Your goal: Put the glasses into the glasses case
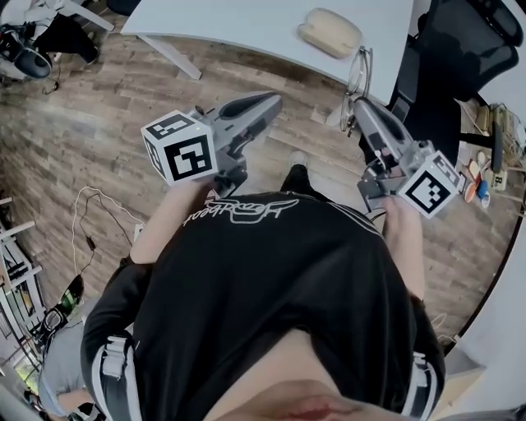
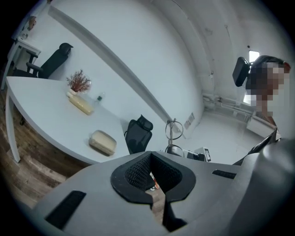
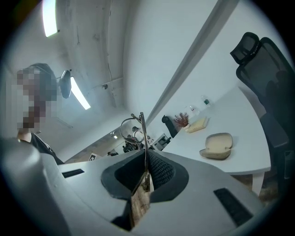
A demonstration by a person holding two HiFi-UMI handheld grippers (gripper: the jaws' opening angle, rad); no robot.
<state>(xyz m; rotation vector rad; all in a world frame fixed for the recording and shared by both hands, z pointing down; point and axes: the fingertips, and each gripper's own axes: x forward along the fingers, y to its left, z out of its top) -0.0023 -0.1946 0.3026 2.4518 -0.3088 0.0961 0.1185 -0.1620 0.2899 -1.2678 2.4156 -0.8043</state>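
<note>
A beige glasses case (image 1: 329,31) lies closed on the white table (image 1: 238,25); it also shows in the left gripper view (image 2: 103,142) and the right gripper view (image 3: 216,146). My right gripper (image 1: 359,105) (image 3: 145,156) is shut on the thin-rimmed glasses (image 1: 358,76) (image 3: 133,128), which stick up from its jaws in front of the table edge, short of the case. The glasses (image 2: 174,131) show in the left gripper view too. My left gripper (image 1: 271,102) (image 2: 151,159) hovers to the left of them, shut, with nothing in it.
A black office chair (image 1: 468,49) (image 2: 138,133) (image 3: 269,87) stands at the table's right end. A dried plant (image 2: 78,82) and a yellow object (image 2: 82,105) sit farther along the table. Cables (image 1: 90,214) lie on the wooden floor at the left.
</note>
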